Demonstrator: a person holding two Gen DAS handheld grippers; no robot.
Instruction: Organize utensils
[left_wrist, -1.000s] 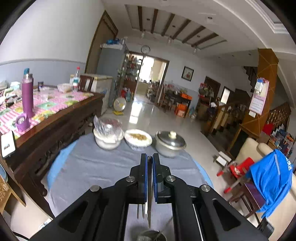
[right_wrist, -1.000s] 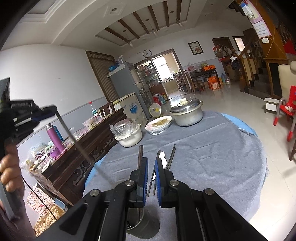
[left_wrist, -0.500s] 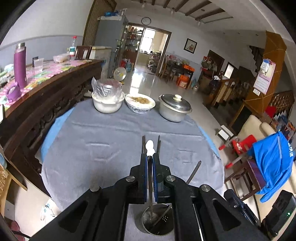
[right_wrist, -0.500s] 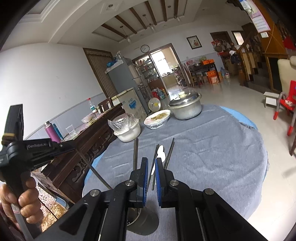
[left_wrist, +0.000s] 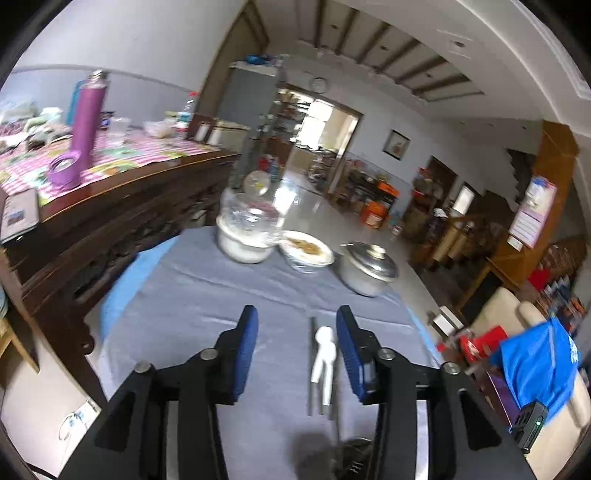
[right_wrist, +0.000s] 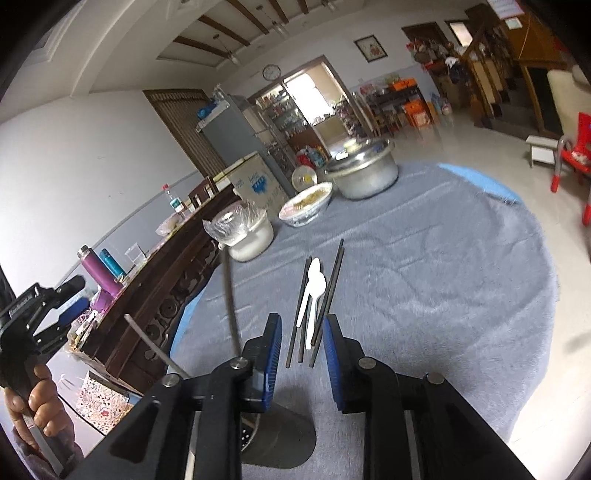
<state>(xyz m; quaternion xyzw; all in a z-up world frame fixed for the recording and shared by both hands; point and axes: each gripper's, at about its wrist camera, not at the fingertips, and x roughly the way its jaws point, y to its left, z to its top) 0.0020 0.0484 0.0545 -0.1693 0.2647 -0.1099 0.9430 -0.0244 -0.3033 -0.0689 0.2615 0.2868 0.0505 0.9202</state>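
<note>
Your left claw (left_wrist: 295, 347) and right claw (right_wrist: 301, 354) have both just been opening and hold nothing. The spoons (right_wrist: 312, 291) and chopsticks (right_wrist: 330, 291) lie mid-table (right_wrist: 443, 277); the holder (right_wrist: 277, 439) stands at the near edge.

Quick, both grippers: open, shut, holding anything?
Left gripper: open, jaws just opening, nothing held.
Right gripper: open, jaws just opening, nothing held.

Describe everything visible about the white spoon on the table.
The white spoon looks like glossy plastic or ceramic, with an oval bowl at the far end and a flat handle pointing toward the cameras. It lies flat on the grey cloth, among dark chopsticks that flank it, possibly touching. No gripper holds it.
</note>
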